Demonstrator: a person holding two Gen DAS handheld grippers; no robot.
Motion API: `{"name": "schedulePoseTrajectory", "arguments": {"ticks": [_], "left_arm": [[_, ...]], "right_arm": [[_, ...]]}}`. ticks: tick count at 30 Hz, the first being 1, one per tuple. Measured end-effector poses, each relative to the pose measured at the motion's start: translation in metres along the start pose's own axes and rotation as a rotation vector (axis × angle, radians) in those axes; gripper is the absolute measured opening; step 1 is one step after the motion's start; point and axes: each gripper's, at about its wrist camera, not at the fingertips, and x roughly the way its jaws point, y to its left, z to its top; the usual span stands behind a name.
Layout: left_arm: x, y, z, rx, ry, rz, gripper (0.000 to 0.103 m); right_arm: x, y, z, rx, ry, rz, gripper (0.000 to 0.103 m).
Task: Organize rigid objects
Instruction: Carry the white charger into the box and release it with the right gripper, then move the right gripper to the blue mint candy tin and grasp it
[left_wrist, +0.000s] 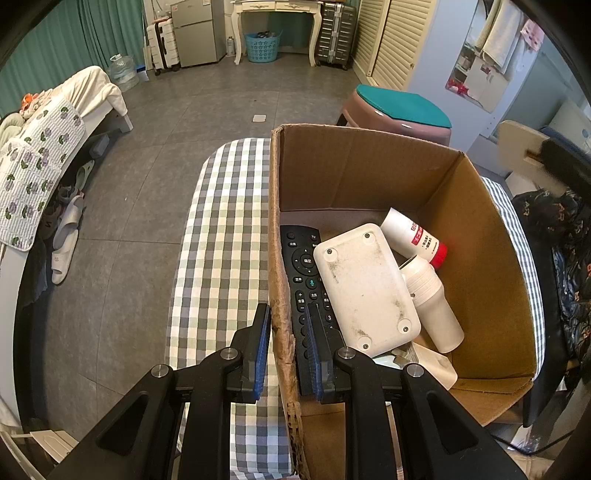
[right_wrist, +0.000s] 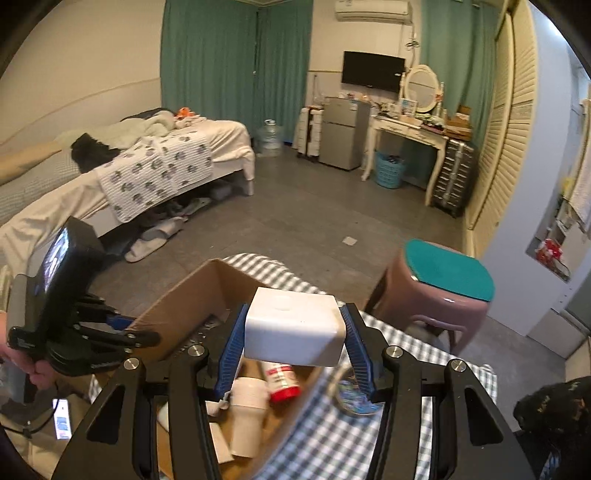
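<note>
A cardboard box (left_wrist: 369, 173) stands on a checked tablecloth (left_wrist: 225, 236). Inside lie a black remote (left_wrist: 301, 266), a flat white device (left_wrist: 364, 288), a white bottle with a red cap (left_wrist: 413, 236) and a white tube (left_wrist: 432, 299). My left gripper (left_wrist: 286, 332) is shut on the box's left wall, one finger outside and one inside over the remote. My right gripper (right_wrist: 293, 332) is shut on a white block (right_wrist: 293, 326), held above the box (right_wrist: 192, 295). The left gripper (right_wrist: 110, 325) also shows in the right wrist view, on the box's edge.
A pink stool with a teal top (right_wrist: 439, 280) stands beyond the table. A round tape-like object (right_wrist: 354, 395) lies on the cloth right of the box. A bed (right_wrist: 140, 166) is at left, a dressing table (right_wrist: 410, 133) and a blue basket (right_wrist: 388, 170) at the back.
</note>
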Motion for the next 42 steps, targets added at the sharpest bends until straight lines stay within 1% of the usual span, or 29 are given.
{"name": "schedulePoseTrajectory", "arguments": {"ticks": [4, 10, 13, 19, 24, 25, 26, 27, 28, 31, 33, 35, 39, 42], "left_arm": [[0.0, 0.0, 0.0, -0.001, 0.0, 0.0, 0.019], [0.0, 0.0, 0.0, -0.001, 0.0, 0.0, 0.019], [0.0, 0.0, 0.0, 0.0, 0.0, 0.001, 0.019], [0.0, 0.0, 0.0, 0.0, 0.0, 0.001, 0.019], [0.0, 0.0, 0.0, -0.001, 0.001, 0.001, 0.019], [0.0, 0.0, 0.0, -0.002, 0.001, 0.0, 0.019], [0.0, 0.0, 0.0, -0.001, 0.0, 0.001, 0.019], [0.001, 0.0, 0.0, -0.001, 0.0, 0.003, 0.019], [0.0, -0.001, 0.001, -0.001, 0.0, 0.003, 0.019], [0.0, 0.0, 0.001, -0.001, 0.0, 0.003, 0.019], [0.0, 0.0, 0.001, -0.002, -0.001, 0.002, 0.019], [0.0, 0.0, 0.001, -0.002, -0.001, 0.003, 0.019], [0.001, 0.001, 0.001, -0.001, -0.001, 0.003, 0.019], [0.001, 0.0, 0.001, -0.001, -0.001, 0.003, 0.019]], "right_arm": [[0.021, 0.019, -0.006, -0.021, 0.04, 0.028, 0.051], [0.061, 0.043, -0.02, -0.058, 0.127, 0.037, 0.051], [0.073, 0.051, -0.029, -0.073, 0.162, 0.048, 0.051], [0.084, 0.054, -0.042, -0.091, 0.202, 0.055, 0.051], [0.081, 0.053, -0.044, -0.094, 0.208, 0.046, 0.051], [0.079, 0.054, -0.043, -0.103, 0.202, 0.036, 0.055], [0.075, 0.054, -0.043, -0.108, 0.186, 0.025, 0.069], [0.071, 0.054, -0.04, -0.106, 0.17, 0.018, 0.075], [0.064, 0.05, -0.038, -0.098, 0.149, 0.019, 0.079], [0.046, 0.039, -0.031, -0.068, 0.112, 0.02, 0.08], [0.033, 0.029, -0.026, -0.052, 0.086, -0.003, 0.083], [0.017, 0.016, -0.022, -0.04, 0.051, -0.027, 0.084], [-0.016, -0.018, -0.012, 0.007, -0.017, -0.102, 0.084], [-0.029, -0.046, -0.01, 0.046, -0.034, -0.166, 0.084]]}}
